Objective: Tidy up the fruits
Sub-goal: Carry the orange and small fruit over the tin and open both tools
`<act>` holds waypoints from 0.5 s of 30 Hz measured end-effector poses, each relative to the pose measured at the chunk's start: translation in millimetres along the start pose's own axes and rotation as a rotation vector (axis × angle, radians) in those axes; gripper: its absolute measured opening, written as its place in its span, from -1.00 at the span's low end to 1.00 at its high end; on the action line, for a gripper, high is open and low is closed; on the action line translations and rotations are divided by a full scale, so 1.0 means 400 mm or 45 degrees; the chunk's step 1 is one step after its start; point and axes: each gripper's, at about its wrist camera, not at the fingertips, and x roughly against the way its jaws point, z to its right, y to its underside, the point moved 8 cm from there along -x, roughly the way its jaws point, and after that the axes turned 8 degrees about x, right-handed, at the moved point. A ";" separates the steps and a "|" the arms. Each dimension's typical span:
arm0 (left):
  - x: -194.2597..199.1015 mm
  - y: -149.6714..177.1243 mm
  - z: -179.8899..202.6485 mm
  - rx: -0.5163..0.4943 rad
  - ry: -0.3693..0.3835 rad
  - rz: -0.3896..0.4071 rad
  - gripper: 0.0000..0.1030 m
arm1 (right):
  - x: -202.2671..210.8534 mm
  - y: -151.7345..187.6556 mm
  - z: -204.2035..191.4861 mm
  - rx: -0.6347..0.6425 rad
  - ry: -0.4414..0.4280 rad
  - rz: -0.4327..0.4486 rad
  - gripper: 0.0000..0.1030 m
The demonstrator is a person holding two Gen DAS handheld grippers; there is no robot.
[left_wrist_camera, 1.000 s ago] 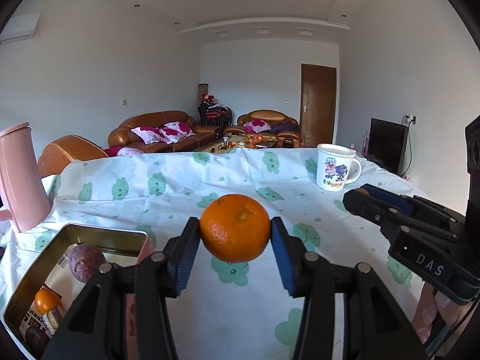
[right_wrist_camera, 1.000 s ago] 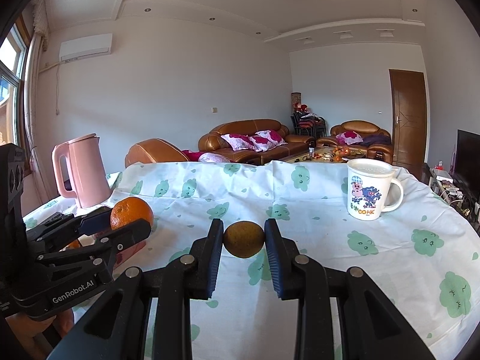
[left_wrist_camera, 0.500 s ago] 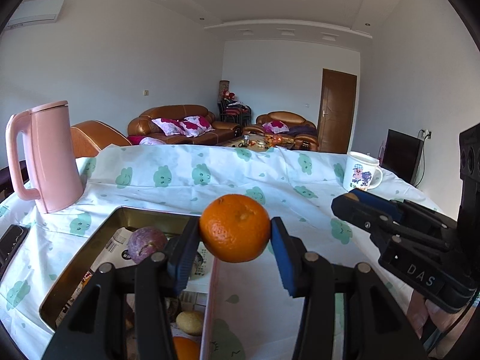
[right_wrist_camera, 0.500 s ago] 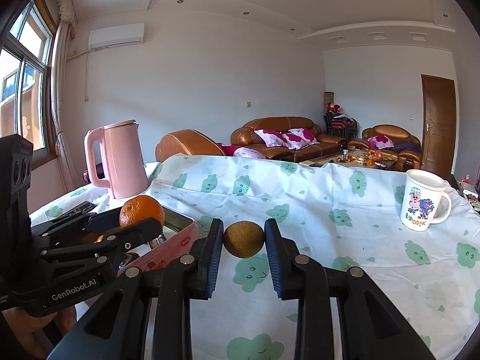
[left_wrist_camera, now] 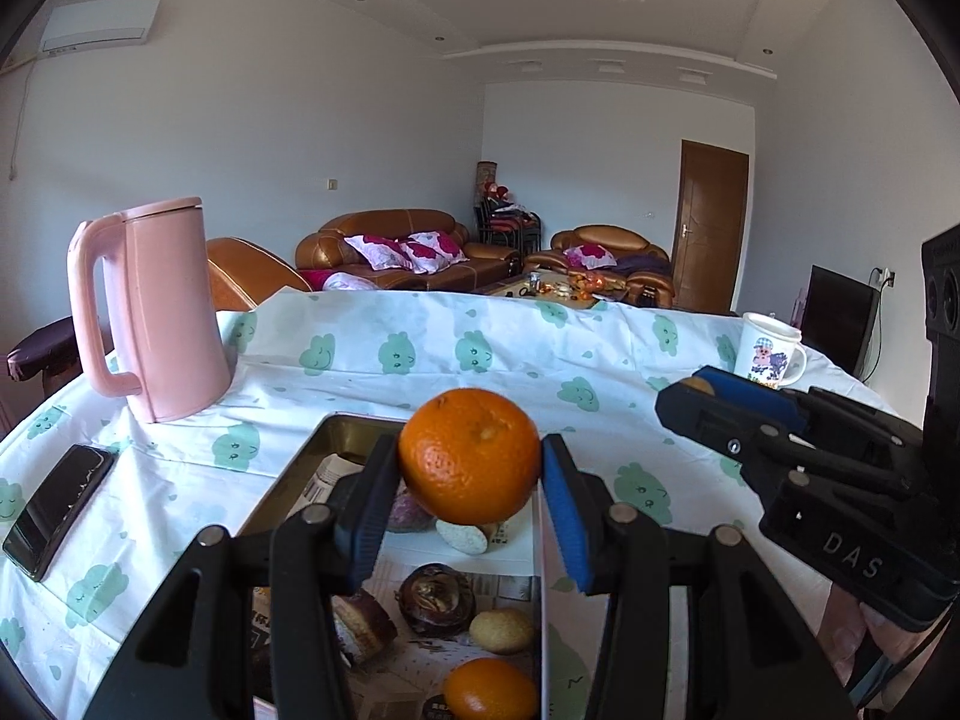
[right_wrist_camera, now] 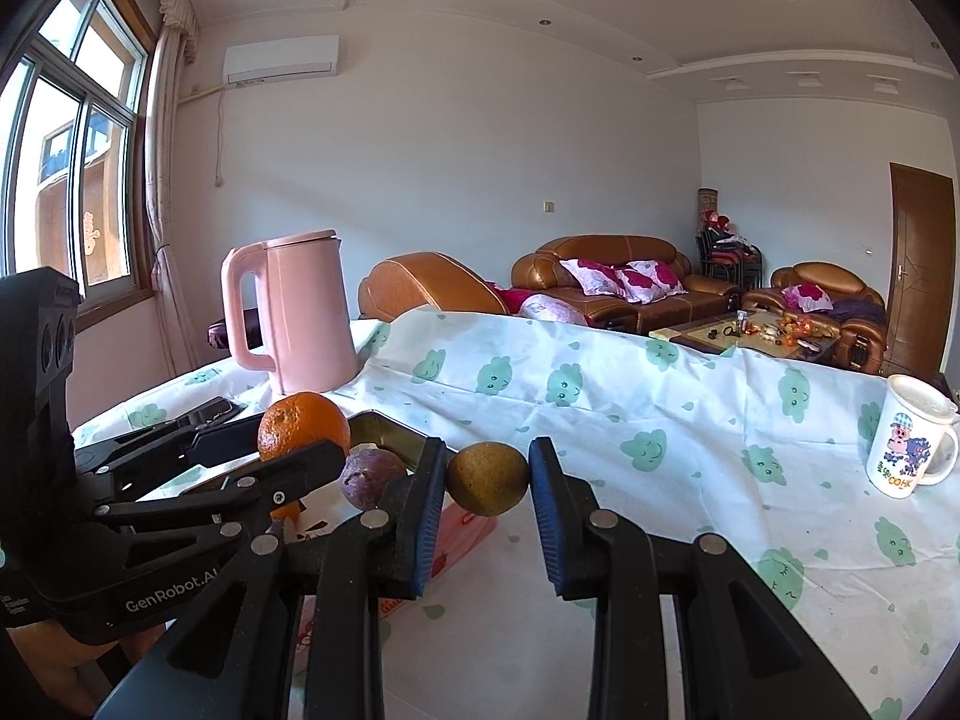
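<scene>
My left gripper (left_wrist_camera: 471, 474) is shut on an orange (left_wrist_camera: 470, 455) and holds it above a metal tin box (left_wrist_camera: 336, 427). The box holds a purple passion fruit (left_wrist_camera: 408, 511), a second orange (left_wrist_camera: 491, 689), a small yellow fruit (left_wrist_camera: 501, 630) and other dark fruit on newspaper lining. My right gripper (right_wrist_camera: 487, 479) is shut on a brown-green round fruit (right_wrist_camera: 487, 478), held above the tablecloth just right of the box. The left gripper's orange also shows in the right wrist view (right_wrist_camera: 303, 426), with the passion fruit (right_wrist_camera: 372, 478) below it.
A pink kettle (left_wrist_camera: 150, 312) stands at the back left of the table. A black phone (left_wrist_camera: 57, 510) lies on the cloth left of the box. A white cartoon mug (right_wrist_camera: 909, 444) stands at the right. Sofas and a coffee table lie beyond.
Both grippers have swung left with their fruit. The left gripper's orange now hangs over the tin box instead of over the bare cloth. The right gripper has closed in on the box's right side.
</scene>
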 end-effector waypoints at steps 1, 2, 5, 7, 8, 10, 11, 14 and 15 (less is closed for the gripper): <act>-0.001 -0.001 -0.009 0.000 -0.007 -0.005 -0.04 | -0.006 -0.004 -0.006 0.006 -0.008 0.000 -0.41; -0.002 -0.003 -0.018 -0.002 -0.017 -0.009 -0.04 | -0.011 -0.008 -0.014 0.010 -0.016 0.000 -0.41; -0.004 -0.008 -0.052 0.012 -0.047 -0.018 -0.04 | -0.030 -0.021 -0.041 0.023 -0.043 0.000 -0.41; -0.008 -0.012 -0.075 0.022 -0.064 -0.029 -0.04 | -0.044 -0.029 -0.063 0.038 -0.061 -0.001 -0.41; -0.009 -0.014 -0.088 0.030 -0.075 -0.031 -0.04 | -0.051 -0.031 -0.075 0.044 -0.071 -0.003 -0.41; -0.016 -0.015 -0.111 0.031 -0.103 -0.039 -0.04 | -0.068 -0.033 -0.097 0.058 -0.092 -0.011 -0.41; -0.019 -0.015 -0.122 0.035 -0.113 -0.043 -0.04 | -0.077 -0.032 -0.108 0.064 -0.101 -0.017 -0.41; -0.034 -0.011 -0.155 0.065 -0.125 -0.077 -0.04 | -0.108 -0.022 -0.135 0.064 -0.135 -0.050 -0.41; -0.039 -0.008 -0.164 0.066 -0.132 -0.090 -0.04 | -0.119 -0.017 -0.142 0.063 -0.144 -0.062 -0.41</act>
